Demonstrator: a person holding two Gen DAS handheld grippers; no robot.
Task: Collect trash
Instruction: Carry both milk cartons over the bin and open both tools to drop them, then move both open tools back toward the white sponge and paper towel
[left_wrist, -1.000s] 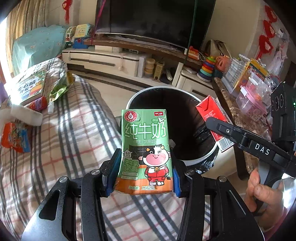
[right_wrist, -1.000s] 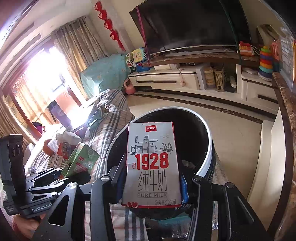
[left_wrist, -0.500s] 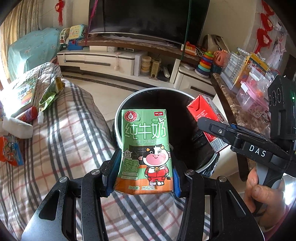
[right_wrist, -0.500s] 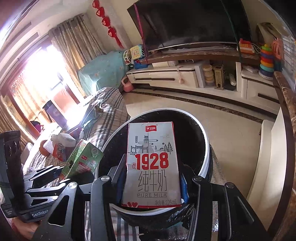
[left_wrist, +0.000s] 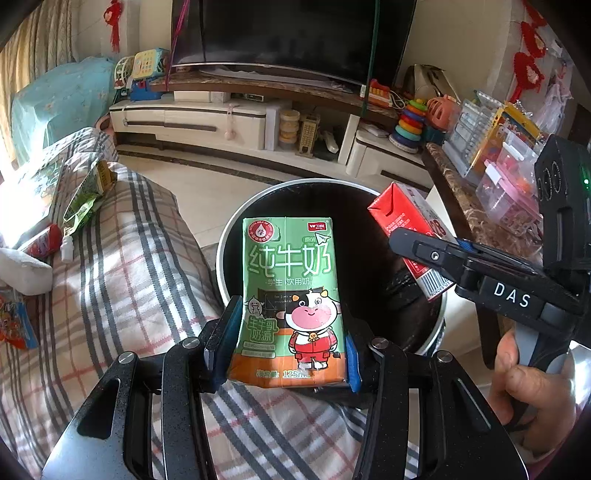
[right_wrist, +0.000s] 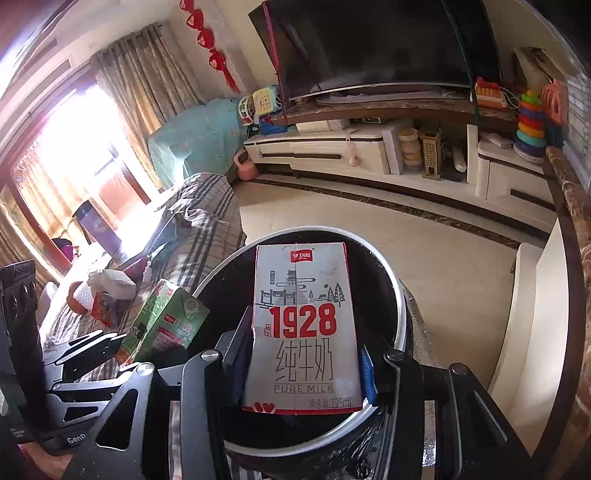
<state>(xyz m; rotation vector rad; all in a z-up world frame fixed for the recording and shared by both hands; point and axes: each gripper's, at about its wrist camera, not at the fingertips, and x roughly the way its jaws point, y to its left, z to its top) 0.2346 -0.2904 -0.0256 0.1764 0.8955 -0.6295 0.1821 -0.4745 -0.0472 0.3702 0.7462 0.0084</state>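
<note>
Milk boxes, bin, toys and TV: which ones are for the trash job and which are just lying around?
For the job:
green milk carton in the left gripper
1928 milk carton in the right gripper
black bin

Just lying around:
TV
ring stacker toy
plaid sofa cover

Left hand-held gripper (left_wrist: 286, 347), bottom centre of frame: blue pads clamp a green milk carton (left_wrist: 291, 295) upright by its lower sides. Behind the carton, centre frame: black trash bin (left_wrist: 236, 236) with white rim. Right hand-held gripper (left_wrist: 417, 240) enters from the right edge, closed on a red-and-white milk carton (left_wrist: 406, 218), tilted, over the bin's right rim. Left of frame: plaid-covered sofa (left_wrist: 122, 280) with wrappers (left_wrist: 86, 192) and a crumpled tissue (left_wrist: 22, 266) at upper left.
</note>
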